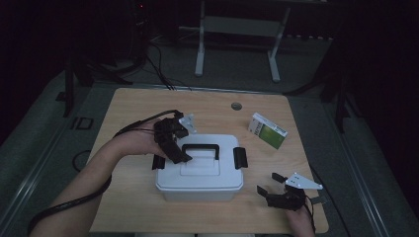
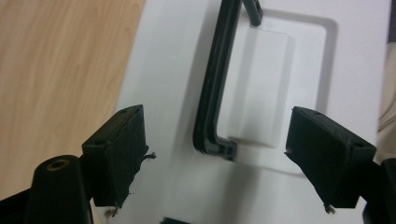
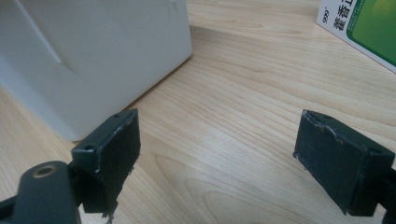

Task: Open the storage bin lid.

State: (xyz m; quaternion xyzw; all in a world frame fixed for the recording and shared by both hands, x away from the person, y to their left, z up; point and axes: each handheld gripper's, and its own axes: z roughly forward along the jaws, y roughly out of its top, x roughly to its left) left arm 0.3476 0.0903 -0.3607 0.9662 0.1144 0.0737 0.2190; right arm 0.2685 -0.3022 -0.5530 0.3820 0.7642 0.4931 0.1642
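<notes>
Directly below gaping left claw point(image 2: 215, 158): white box point(image 1: 199, 174), handle point(image 2: 212, 88) between jaws.

This looks like a lab or test room, kept dark. A small wooden table point(image 1: 148, 106) stands on grey carpet point(image 1: 232, 74). At 12 o'clock is a white metal stand point(image 1: 237, 34). At 11 o'clock, black cables point(image 1: 160, 69) run across the floor.

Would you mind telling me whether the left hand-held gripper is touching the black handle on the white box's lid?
Apart. In the left gripper view, the open left hand-held gripper straddles the handle, with white lid visible between each jaw and it.
</notes>
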